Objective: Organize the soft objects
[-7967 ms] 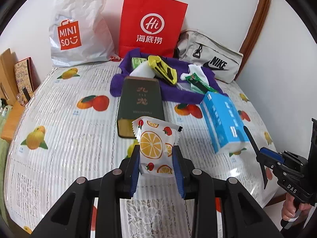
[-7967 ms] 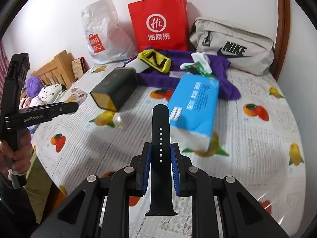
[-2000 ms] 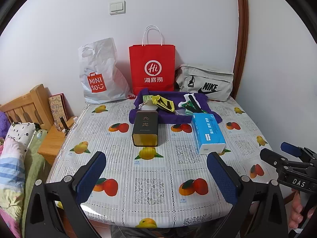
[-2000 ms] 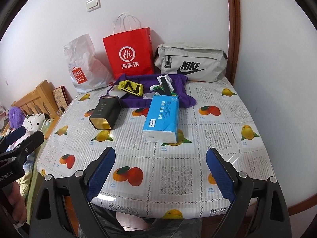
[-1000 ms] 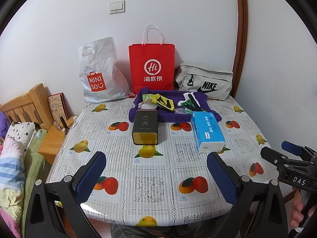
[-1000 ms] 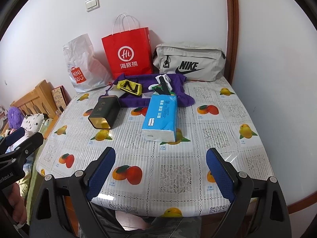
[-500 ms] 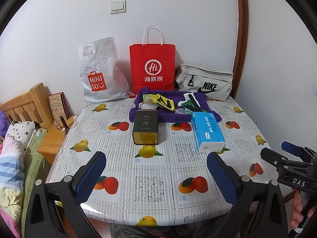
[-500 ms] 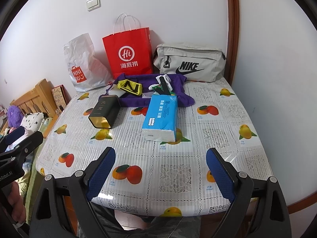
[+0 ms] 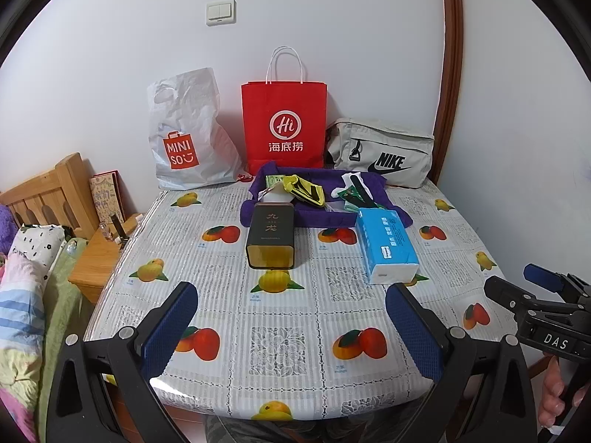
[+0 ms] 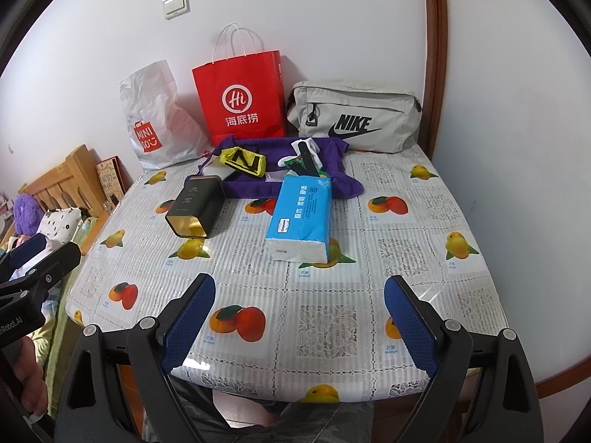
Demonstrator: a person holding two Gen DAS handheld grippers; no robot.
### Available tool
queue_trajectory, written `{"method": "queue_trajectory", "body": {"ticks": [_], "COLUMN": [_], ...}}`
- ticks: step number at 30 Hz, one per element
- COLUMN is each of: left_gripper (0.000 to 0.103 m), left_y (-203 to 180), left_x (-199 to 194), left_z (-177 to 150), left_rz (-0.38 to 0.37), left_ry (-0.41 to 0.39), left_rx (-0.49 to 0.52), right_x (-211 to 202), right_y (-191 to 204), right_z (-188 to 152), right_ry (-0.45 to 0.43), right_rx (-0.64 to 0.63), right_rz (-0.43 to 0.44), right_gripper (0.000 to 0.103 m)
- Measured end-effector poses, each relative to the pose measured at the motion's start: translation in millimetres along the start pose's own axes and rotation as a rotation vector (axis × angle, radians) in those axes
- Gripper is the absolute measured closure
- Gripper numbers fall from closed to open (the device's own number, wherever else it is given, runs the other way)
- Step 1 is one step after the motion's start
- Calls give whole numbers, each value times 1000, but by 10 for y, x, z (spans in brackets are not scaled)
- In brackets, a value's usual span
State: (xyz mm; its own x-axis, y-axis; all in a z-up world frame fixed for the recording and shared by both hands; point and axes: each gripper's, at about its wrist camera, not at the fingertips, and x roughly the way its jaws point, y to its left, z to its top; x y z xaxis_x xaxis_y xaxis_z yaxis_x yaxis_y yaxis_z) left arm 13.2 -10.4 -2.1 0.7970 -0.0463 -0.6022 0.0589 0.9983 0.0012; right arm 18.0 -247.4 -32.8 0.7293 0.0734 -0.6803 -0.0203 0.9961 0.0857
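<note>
A purple cloth (image 9: 321, 216) (image 10: 332, 155) lies at the back of the table with small items on it: a yellow-black pouch (image 9: 304, 192) (image 10: 243, 162), a black strap (image 9: 360, 188) (image 10: 308, 157), a white sock and green packets. A blue tissue pack (image 9: 386, 243) (image 10: 301, 217) and a dark tea tin (image 9: 271, 236) (image 10: 195, 208) lie in front of the cloth. My left gripper (image 9: 291, 326) and right gripper (image 10: 299, 323) are both open and empty, held back over the table's near edge.
A white Miniso bag (image 9: 184, 136), a red paper bag (image 9: 284, 125) and a grey Nike bag (image 9: 380, 158) stand against the back wall. A wooden bed frame (image 9: 40, 195) and bedding are left of the table. A wall is close on the right.
Since eight seconds ago both grippers let go of the snack packet and the black strap and pulled back from the table. In the last second almost nothing has moved.
</note>
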Motion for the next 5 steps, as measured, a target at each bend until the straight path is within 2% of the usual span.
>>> {"method": "queue_trajectory", "body": {"ticks": [5], "left_gripper": [0], "left_y": [-43], "left_x": [1], "left_z": [-14], "left_rz": [-11], "left_ry": [-2], "left_rx": [-1], "right_x": [8], "right_y": [8], "right_z": [0], "right_ry": [-1], "right_rx": [-3], "right_rz": [1], "right_gripper": [11]}}
